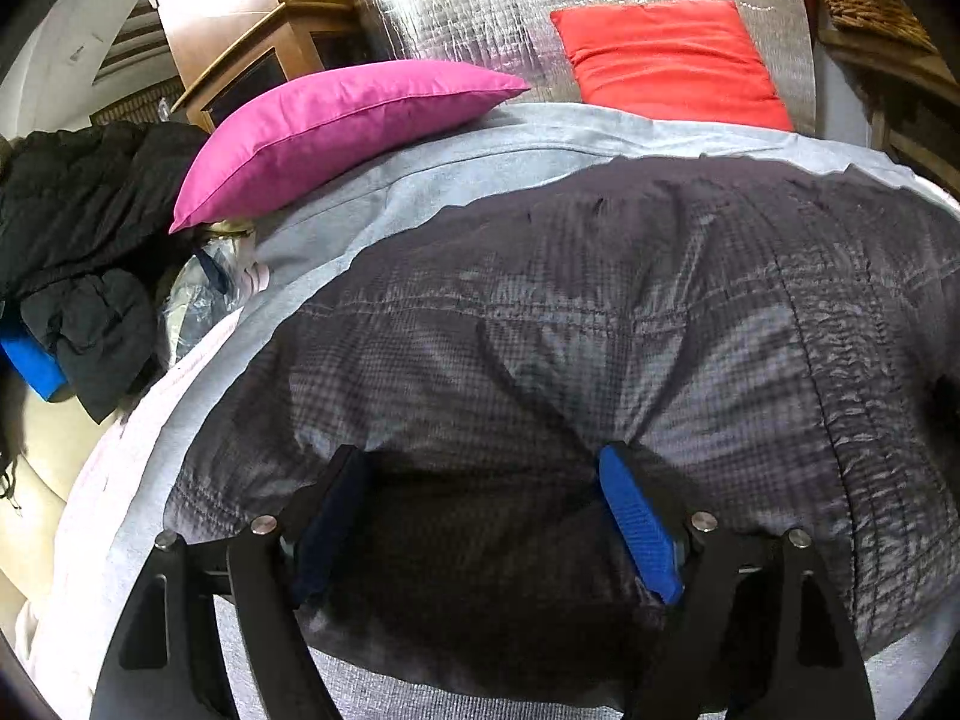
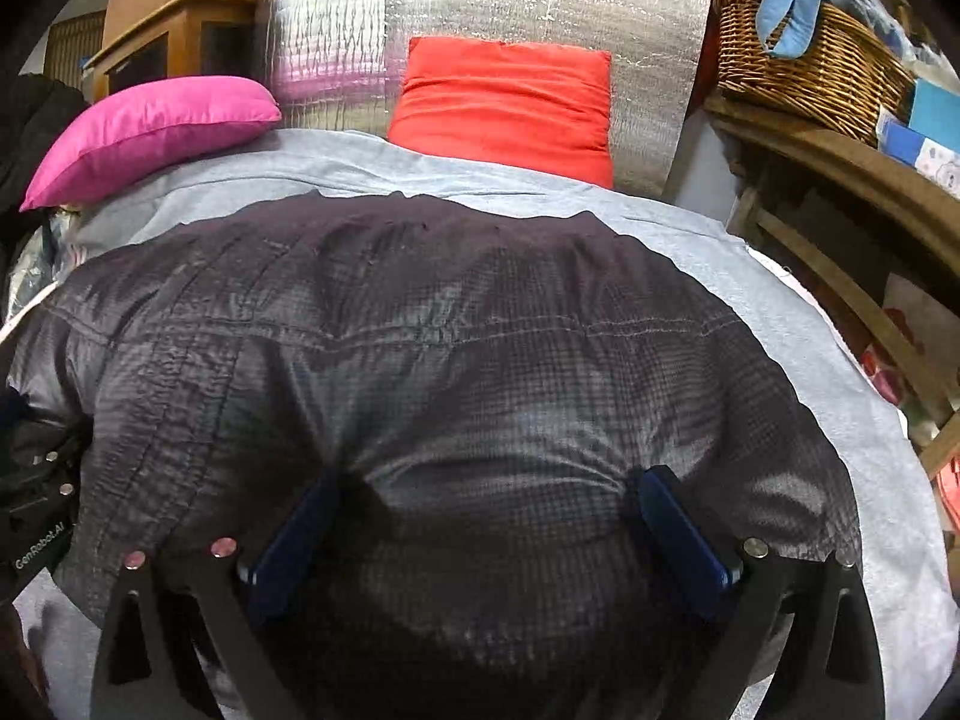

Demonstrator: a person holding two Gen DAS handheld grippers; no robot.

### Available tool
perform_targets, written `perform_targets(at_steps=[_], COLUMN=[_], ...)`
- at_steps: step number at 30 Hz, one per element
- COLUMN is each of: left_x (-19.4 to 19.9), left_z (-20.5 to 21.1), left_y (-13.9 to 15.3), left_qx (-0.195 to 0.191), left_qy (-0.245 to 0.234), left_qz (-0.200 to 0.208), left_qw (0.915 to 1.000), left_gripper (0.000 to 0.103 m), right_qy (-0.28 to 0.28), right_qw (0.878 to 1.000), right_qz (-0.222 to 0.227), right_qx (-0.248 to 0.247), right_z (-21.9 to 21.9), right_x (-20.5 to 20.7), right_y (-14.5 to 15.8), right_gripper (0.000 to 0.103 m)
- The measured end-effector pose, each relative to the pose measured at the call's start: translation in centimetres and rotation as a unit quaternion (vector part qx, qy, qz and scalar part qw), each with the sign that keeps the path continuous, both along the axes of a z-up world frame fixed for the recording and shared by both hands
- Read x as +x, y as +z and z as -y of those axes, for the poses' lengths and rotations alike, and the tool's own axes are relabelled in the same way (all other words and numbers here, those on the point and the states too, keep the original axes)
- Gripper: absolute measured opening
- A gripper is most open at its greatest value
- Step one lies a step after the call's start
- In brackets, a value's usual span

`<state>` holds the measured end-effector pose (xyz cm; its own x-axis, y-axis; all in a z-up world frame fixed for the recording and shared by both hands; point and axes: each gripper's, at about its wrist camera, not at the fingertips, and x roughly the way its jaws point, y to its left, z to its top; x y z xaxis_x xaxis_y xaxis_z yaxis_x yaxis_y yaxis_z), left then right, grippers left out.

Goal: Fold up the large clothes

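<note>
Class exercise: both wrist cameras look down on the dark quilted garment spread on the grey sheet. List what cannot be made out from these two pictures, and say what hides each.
- Dark quilted garment: near edge hidden by the left gripper and the right gripper; sleeves and collar not identifiable.
- Whether the pads pinch the fabric: unclear, shadowed.
- Wicker basket: contents cut off by the right view's edge.
- Black clothes pile: too crumpled to count.

magenta satin cushion (image 1: pixel 342 126) left | red fabric cushion (image 1: pixel 672 60) against silver foil panel (image 1: pixel 480 0) | woven wicker basket (image 2: pixel 804 60) on wooden shelf (image 2: pixel 852 162)
</note>
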<state>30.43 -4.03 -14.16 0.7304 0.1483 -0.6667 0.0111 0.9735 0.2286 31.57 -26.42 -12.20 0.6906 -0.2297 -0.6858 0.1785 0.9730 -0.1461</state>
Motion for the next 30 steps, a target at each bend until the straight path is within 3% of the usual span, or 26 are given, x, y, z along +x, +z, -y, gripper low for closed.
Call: perform_targets(at_steps=[3,6,10,14,17,20,30], left_x=[-0.5,-1.6,-2.0,-1.6,-1.5,-1.6,-1.6], left_z=[-1.5,-3.4,-4.4,-4.8,-5.0,-4.9,-4.9], left_y=[1.6,3.5,3.8,2.1,0.9,0.6,0.3], left_qx=[-0.022,-0.053,-0.051,-0.039,-0.037,-0.032,-0.038], left_qy=[0.003,0.027,0.047,0.064,0.060,0.055,0.053], left_qz=[0.003,0.025,0.025,0.008,0.007,0.012,0.011], left_qw=[0.9997,0.9979,0.9973,0.9971,0.9975,0.9979,0.9978], left_gripper=[0.081,0.081,0.081,0.081,0.083,0.084,0.085], right_qy=[-0.001,-0.008,0.026,0.069,0.086,0.078,0.083], right_qw=[1.000,0.998,0.997,0.997,0.996,0.996,0.996], right_qz=[-0.003,0.028,0.047,0.041,-0.008,-0.011,-0.017], right_qx=[0.026,0.053,0.050,0.022,0.003,0.027,0.034], right_z=[0.7,1.2,-0.9,-4.5,-5.7,-4.9,-5.1], right_x=[-0.6,-2.0,-3.1,-2.8,-1.3,-1.1,-0.8], right_y=[1.8,4.0,5.4,4.3,1.4,0.1,-0.5], right_gripper=[0.102,0.102,0.102,0.102,0.102,0.102,0.103])
